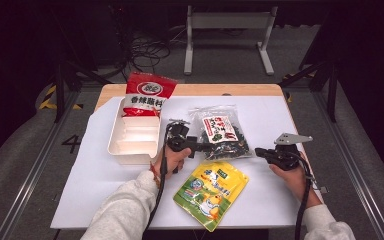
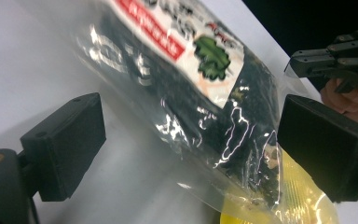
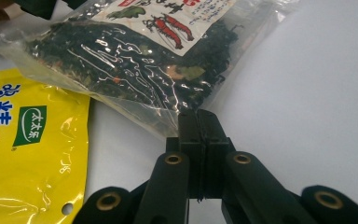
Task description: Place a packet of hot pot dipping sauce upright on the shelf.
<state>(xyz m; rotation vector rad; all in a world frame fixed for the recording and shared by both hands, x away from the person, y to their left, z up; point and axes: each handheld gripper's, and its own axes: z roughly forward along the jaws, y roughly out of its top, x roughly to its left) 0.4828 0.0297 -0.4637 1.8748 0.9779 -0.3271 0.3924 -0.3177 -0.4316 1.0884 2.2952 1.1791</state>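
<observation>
The clear seaweed bag [image 1: 221, 134] is seen lying flat at the middle of the table [image 1: 275, 195], its crinkled plastic catching the light over dark, flaky contents and a white printed label. The right tongs [image 3: 199, 122] are pressed together on the bag's transparent corner edge, jaws flush, with bare white surface open to their right in the right gripper view. The left tongs [image 2: 186, 135] are held wide apart, one black blocky jaw on either side of the bag's near end, no pad pressed on it in the left gripper view. Just below the bag, a glossy yellow pouch [image 1: 211, 192] is laid at a slant, its upper corner tucked under the clear film. To the left, a white divided tray [image 1: 130, 146] is set beside the left hand [image 1: 172, 159], and a red packet [image 1: 147, 95] is propped in its far compartment. Free white sheet is left along the table's near-left corner and right side; a wooden border shows at the far edge. Beyond it, grey floor, loose cables and a white metal frame [image 1: 227, 22] are glimpsed in a dim room.
</observation>
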